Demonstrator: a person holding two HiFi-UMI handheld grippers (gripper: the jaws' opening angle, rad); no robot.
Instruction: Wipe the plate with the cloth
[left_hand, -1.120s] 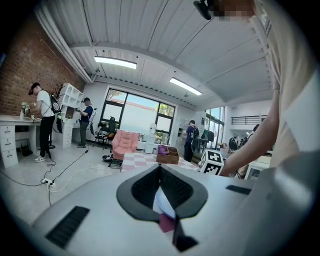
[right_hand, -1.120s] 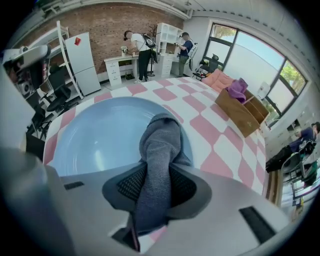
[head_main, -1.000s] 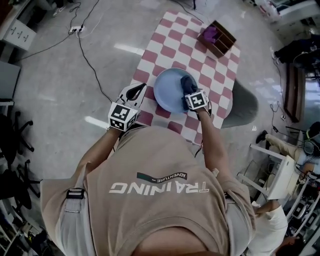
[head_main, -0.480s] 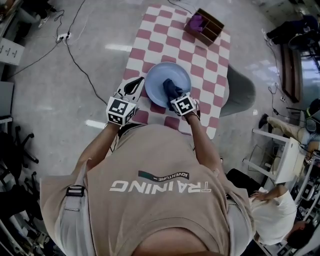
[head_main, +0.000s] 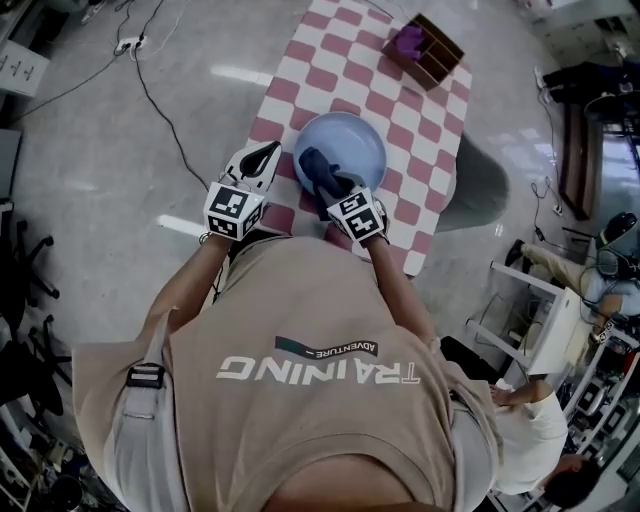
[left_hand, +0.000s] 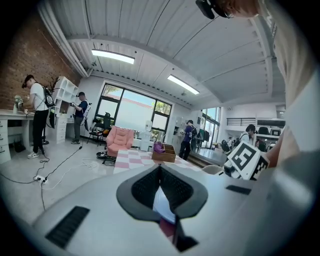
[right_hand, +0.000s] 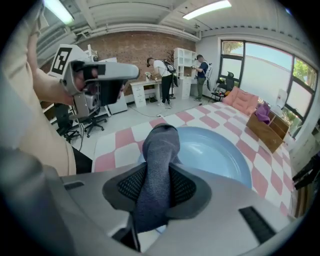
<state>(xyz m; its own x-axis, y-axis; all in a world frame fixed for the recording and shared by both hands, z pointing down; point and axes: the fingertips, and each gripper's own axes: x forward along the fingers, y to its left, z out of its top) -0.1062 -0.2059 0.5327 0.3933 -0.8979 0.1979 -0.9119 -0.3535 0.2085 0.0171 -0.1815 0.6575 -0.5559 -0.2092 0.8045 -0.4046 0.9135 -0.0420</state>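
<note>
**Mid-wipe: cloth pressed on the near side of the plate**

The pale blue plate (head_main: 362, 132) sits on the checked bench (head_main: 330, 62), and the dark grey cloth (head_main: 318, 172) lies on its near-left part. The right gripper (head_main: 336, 194) has its jaws clenched on the cloth, which bulges out ahead of the pads and hangs over the plate. The left gripper (head_main: 268, 156) sits just beside the plate's left rim with its jaws closed tip to tip; whether they touch the rim I cannot tell. A wooden box (head_main: 430, 52) stands well apart at the far corner. The wiping step looks under way. The next move probably calls for sweeping the cloth across the uncovered far and right surface with steady downward pressure while the plate is kept from sliding.
</note>
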